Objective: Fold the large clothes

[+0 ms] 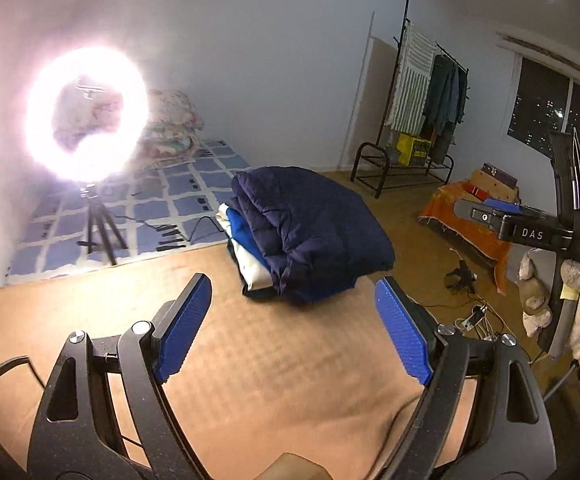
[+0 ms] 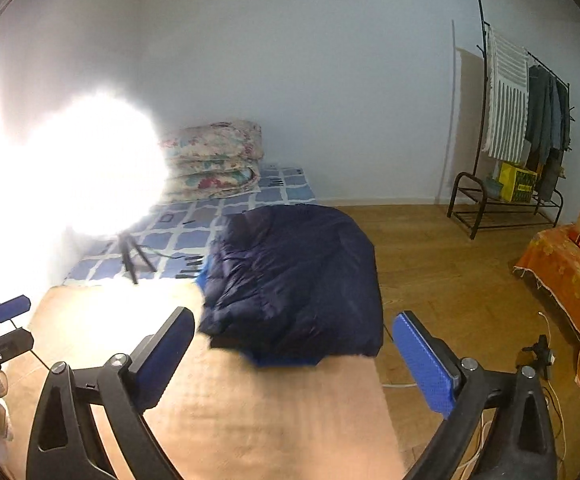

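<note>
Both jaws wide apart, nothing between them. Left gripper and right gripper up in the air, near the folded navy puffy jacket but not touching it. Jacket on top of a pile of folded clothes, at the far end of the tan blanket. Probably done with this one. Best to lift straight off and not bump the pile. Long side of the jacket running away toward the back wall, folded edge facing the grippers.
</note>
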